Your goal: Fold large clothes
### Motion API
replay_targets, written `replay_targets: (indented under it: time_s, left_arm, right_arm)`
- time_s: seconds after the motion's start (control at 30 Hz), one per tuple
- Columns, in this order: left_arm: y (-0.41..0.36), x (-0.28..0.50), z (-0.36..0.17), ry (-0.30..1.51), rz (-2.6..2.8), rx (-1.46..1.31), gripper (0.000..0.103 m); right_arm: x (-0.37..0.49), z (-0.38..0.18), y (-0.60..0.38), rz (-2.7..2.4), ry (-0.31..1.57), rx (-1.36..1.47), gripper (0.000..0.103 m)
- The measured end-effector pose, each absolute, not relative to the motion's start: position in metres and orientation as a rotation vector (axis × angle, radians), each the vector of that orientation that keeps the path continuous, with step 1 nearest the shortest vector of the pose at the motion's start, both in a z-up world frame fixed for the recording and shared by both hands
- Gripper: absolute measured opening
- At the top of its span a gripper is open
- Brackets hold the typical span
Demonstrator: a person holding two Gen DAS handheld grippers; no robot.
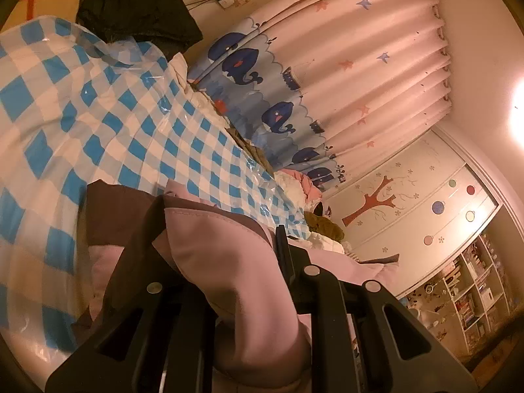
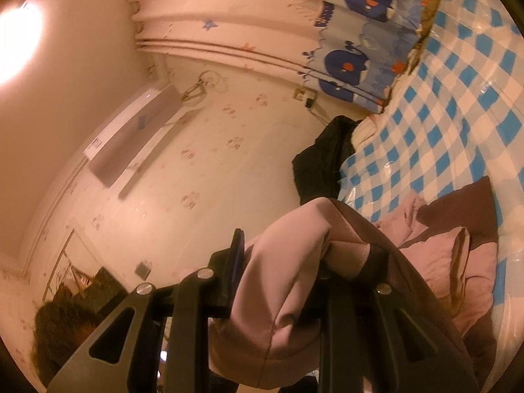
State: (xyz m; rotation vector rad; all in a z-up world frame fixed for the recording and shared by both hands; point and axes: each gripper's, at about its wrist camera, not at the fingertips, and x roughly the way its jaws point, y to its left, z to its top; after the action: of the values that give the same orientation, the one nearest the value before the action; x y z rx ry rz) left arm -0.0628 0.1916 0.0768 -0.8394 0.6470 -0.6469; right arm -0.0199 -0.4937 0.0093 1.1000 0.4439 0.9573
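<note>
Tension matters: both claws, left claw (image 1: 226,229) and right claw (image 2: 294,255), clamped on pink garment (image 1: 229,262); keep it level over checked bed (image 1: 114,114) at upper left.

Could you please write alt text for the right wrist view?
The right gripper is clamped on a bunched fold of a pink and brown garment, lifted beside a bed with a blue-and-white checked cover. Behind are a whale-print curtain and a wall air conditioner.

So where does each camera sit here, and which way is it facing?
Left wrist: on the left hand-held gripper, looking over the blue-and-white checked bed cover toward the whale-print curtain; both fingers clamp pink-and-brown padded clothing.
Right wrist: on the right hand-held gripper, facing the wall's air conditioner.
Shared: clothing, cover, curtain.
</note>
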Motion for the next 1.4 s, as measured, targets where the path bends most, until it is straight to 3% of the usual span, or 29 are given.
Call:
replay_targets:
  time_s: [0.63, 1.2, 1.33, 1.4]
  left_arm:
    - [0.192, 0.054, -0.008, 0.796, -0.521, -0.956, 0.013]
    - [0.187, 0.104, -0.093, 0.952, -0.418, -1.02, 0.017]
    - [0.191, 0.114, -0.097, 1.005, -0.415, -1.076, 0.024]
    - [0.194, 0.116, -0.093, 1.0, -0.433, -1.132, 0.043]
  right_arm:
    - [0.086, -0.056, -0.484, 0.729, 0.628, 1.145, 0.026]
    - [0.132, -0.139, -0.486, 0.589, 0.831, 1.224, 0.026]
    - [0.134, -0.128, -0.485, 0.595, 0.836, 1.213, 0.04]
    - [0.135, -0.12, -0.484, 0.618, 0.818, 1.23, 0.061]
